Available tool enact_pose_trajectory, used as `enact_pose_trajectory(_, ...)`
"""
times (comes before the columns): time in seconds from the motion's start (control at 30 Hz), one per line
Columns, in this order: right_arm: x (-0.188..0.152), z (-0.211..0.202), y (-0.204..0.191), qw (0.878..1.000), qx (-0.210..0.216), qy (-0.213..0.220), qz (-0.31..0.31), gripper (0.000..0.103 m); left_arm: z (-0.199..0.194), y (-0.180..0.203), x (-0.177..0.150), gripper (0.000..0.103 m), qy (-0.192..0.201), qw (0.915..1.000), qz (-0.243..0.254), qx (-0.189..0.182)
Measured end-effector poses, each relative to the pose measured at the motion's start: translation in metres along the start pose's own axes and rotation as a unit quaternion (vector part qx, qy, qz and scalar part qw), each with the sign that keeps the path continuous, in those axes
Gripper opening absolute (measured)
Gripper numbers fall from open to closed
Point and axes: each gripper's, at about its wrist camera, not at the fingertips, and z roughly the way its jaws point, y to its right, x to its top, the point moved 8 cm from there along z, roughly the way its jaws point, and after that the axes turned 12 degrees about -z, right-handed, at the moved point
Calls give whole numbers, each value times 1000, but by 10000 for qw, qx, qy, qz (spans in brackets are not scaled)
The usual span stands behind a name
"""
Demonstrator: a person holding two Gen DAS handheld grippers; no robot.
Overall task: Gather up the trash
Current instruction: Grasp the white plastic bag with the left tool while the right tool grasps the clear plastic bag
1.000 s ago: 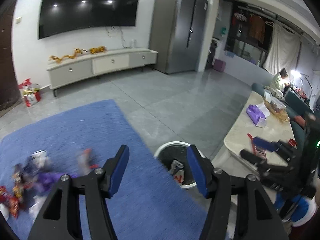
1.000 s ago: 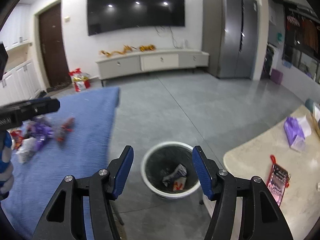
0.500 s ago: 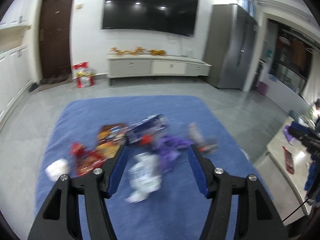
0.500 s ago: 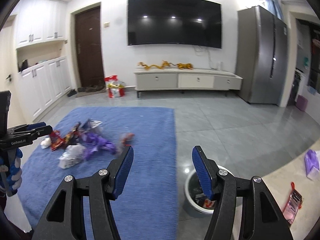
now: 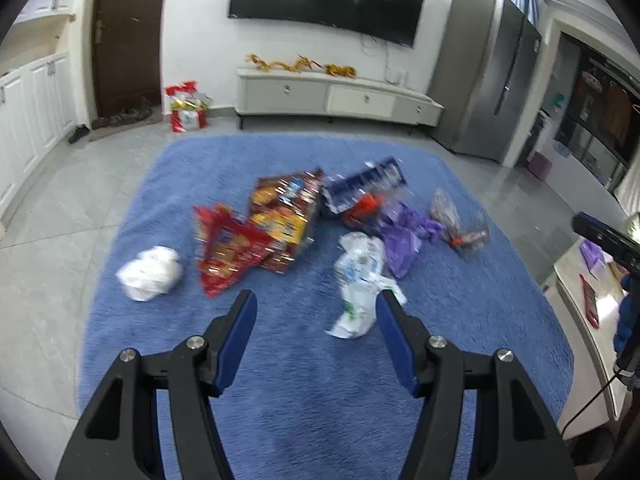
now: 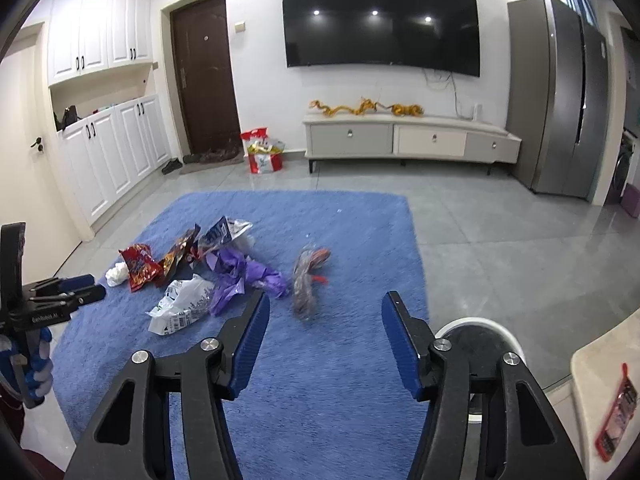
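Note:
Several pieces of trash lie on a blue rug (image 5: pixel 320 380): a white crumpled wad (image 5: pixel 150 274), red snack bags (image 5: pixel 228 248), a white printed plastic bag (image 5: pixel 358 280), a purple wrapper (image 5: pixel 404 236) and a clear wrapper (image 5: pixel 456 220). My left gripper (image 5: pixel 316 304) is open and empty, above the rug just short of the white printed bag. My right gripper (image 6: pixel 324 308) is open and empty, above the rug near the clear wrapper (image 6: pixel 306 280). The white-rimmed trash bin (image 6: pixel 480 334) stands on the tiles behind my right finger.
A pale table (image 6: pixel 600 400) with a red packet (image 6: pixel 618 412) is at the right. A TV cabinet (image 6: pixel 408 140), fridge (image 6: pixel 560 92) and red gift bags (image 6: pixel 264 156) line the far wall. White cupboards (image 6: pixel 108 152) stand at the left.
Both grippers swung left from the trash bin and table toward the rug; the trash pile is now in front of the left gripper. Both stayed open.

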Motion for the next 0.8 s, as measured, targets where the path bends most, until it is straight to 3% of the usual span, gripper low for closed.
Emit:
enact_pose_trajectory(0.2,-8,41,-8,9991,276,-294,121,54,49,25,-3,60,-366,9991,106,-187)
enact_pose_trajectory(0.57,-13,132,-24,9952,542,-818,-14,44,110,30,1,59,-786,9967,-46,-212)
enact_pose_trajectory(0.7,-20,160,-24,9930,638,-995,78,34,117,34,-7,42,-945,9949,-107,-330)
enact_pose_trajectory(0.8,-23,169,-26,9913,780,-1053,119,15,112,37,-10,33,-900,9953,-63,-341)
